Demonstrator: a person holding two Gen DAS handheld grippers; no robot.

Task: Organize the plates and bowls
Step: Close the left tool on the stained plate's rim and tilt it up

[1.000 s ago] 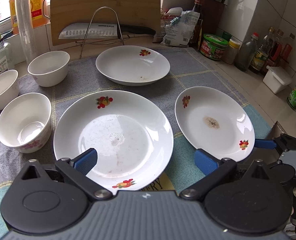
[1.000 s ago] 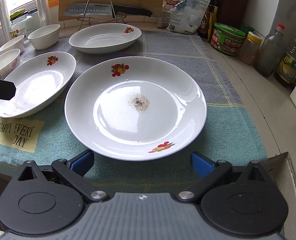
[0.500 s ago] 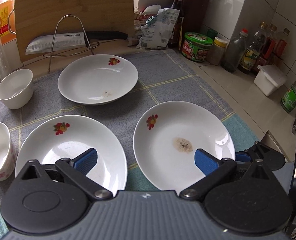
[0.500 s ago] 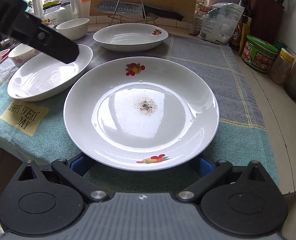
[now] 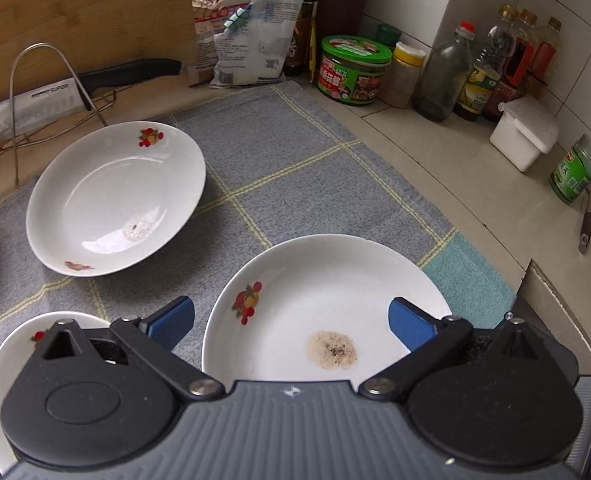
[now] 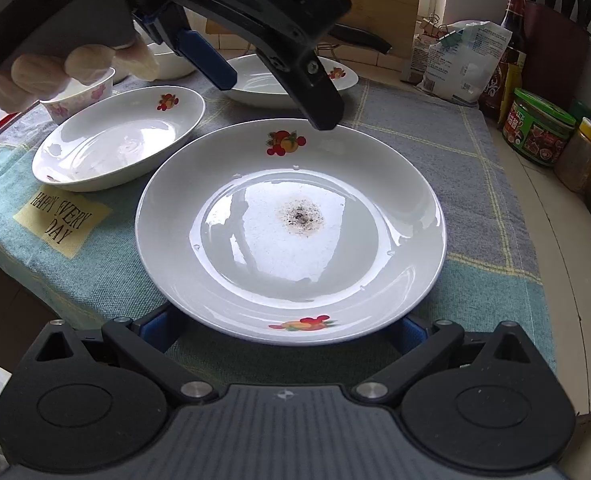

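Kitchen desk [image 5: 435,168], tiled wall behind, covered by a grey-and-teal checked cloth [image 5: 295,152] with a yellow "HAPPY EVERY DAY" patch [image 6: 61,222]. Along the back: wooden cutting board [image 5: 75,12], cleaver [image 5: 27,100] on a wire rack [image 5: 55,76], a paper packet [image 5: 251,36], a green-lidded jar [image 5: 353,70], several bottles [image 5: 483,80].

Three white fruit-print plates on the cloth. Stained plate [image 6: 291,232] lies nearest the desk's front edge, a brown speckled mark at its centre. Second plate [image 6: 123,144] sits to its left, close but apart. Third plate [image 5: 115,196] lies farther back, well apart. A small floral bowl [image 6: 81,96] stands behind the second plate.

Right tongs [image 6: 283,330]: released, jaws spread wide, one blue pad at each side of the stained plate's near rim, low against the cloth. Contact with the rim cannot be told.

Left tongs [image 5: 291,320]: released, spread, hanging above the stained plate; in the right wrist view its finger tip hovers over that plate's far rim. A gloved hand [image 6: 67,68] grips its handle.
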